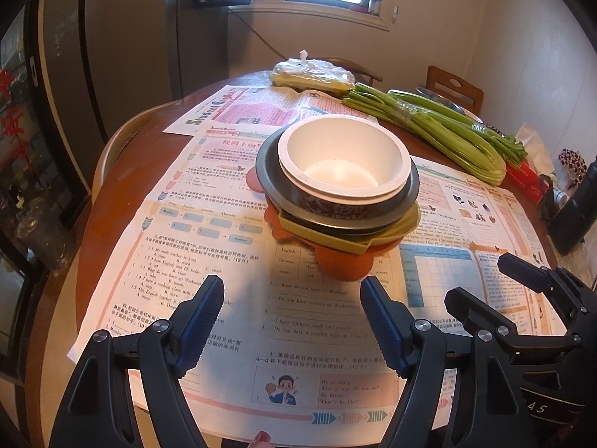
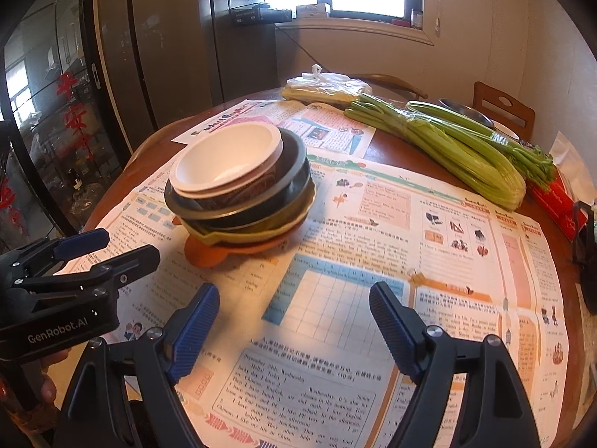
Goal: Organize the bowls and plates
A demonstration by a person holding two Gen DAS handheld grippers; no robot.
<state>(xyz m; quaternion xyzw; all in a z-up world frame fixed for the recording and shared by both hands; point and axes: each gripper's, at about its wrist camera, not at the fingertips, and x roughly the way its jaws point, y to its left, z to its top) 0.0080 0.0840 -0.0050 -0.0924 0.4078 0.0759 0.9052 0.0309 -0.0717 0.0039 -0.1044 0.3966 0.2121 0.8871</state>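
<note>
We hold both grippers released: the left gripper (image 1: pixel 291 295) and right gripper (image 2: pixel 294 300) grasp nothing, with the stacked bowls (image 1: pixel 341 171) ahead of our fingers (image 1: pixel 207 306) on the desk (image 1: pixel 112 201).

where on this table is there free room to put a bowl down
Free: the newspaper sheets between the stack topped by a white bowl and the open right gripper, and the strip between that stack and the green celery bundle. Crowded: the far edge, with celery and a plastic-wrapped yellow packet.
</note>
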